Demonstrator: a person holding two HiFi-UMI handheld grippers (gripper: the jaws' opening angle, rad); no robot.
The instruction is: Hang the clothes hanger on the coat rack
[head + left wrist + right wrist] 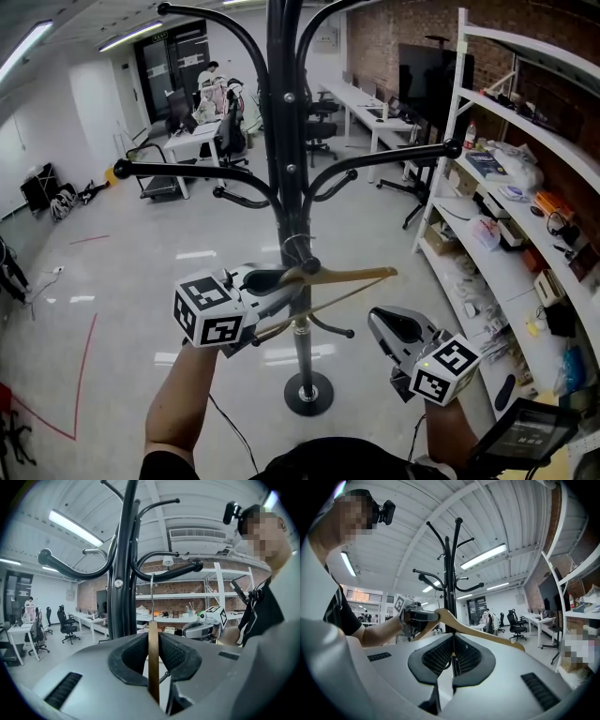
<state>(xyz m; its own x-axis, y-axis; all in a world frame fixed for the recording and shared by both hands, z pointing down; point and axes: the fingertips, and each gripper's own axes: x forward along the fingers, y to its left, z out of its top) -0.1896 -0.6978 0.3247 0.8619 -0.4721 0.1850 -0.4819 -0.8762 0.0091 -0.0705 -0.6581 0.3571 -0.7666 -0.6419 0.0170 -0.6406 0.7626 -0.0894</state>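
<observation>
Head view: left claw [281, 286] clamps the hanger [349, 276] low beside the coat rack [286, 141] pole, right claw [380, 319] nearby | Left gripper view: left claw pinches hanger [153, 658] edge-on | Right gripper view: right claw [452, 660] closed together, empty, hanger [487, 632] beyond

No readable text, labels or numbers in view.
</observation>
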